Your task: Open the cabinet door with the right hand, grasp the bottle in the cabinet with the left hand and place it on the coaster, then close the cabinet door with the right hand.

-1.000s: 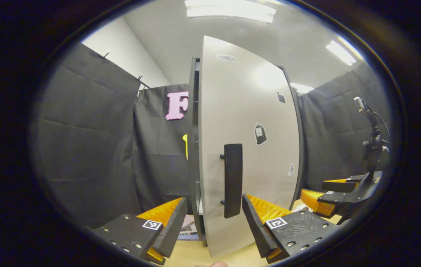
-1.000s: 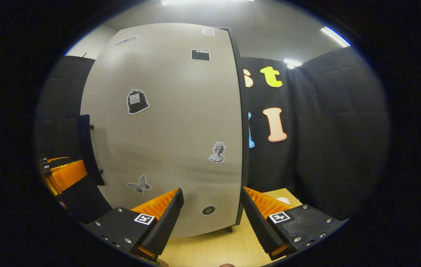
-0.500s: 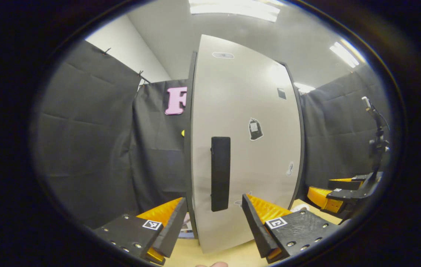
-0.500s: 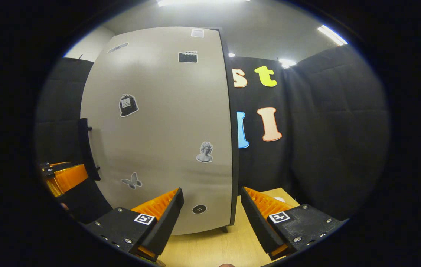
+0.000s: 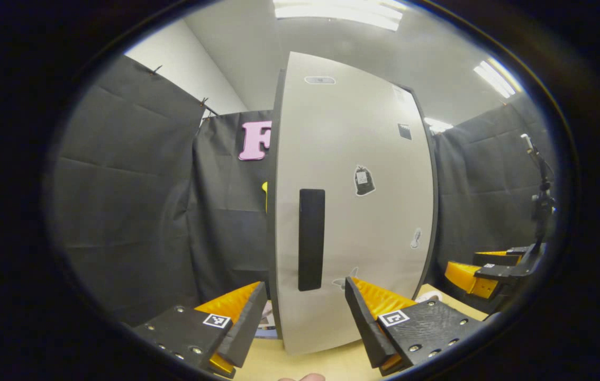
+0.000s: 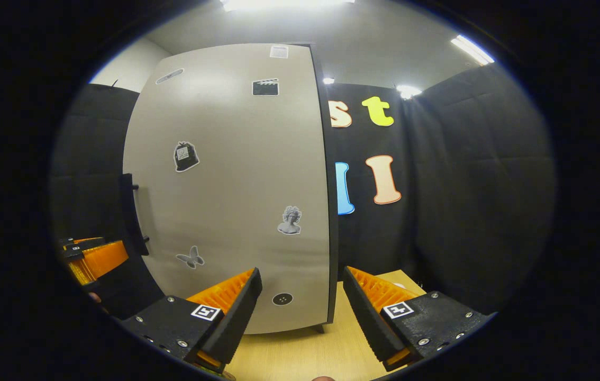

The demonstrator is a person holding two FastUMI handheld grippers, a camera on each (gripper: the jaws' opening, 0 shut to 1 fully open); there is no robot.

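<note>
I noted a pale wooden table point(image 6: 300, 352) underfoot, black cloth wall point(image 5: 120, 201) around the booth, ceiling lights point(image 5: 337, 10) on. A stand point(image 5: 541, 201) with a small device stood at the far right.

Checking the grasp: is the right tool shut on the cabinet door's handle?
No, the right tool is open and empty, with the handle apart at its left.

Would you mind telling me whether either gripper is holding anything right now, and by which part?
Nothing is held. The left gripper and right gripper are both open and empty in front of the cabinet door.
</note>
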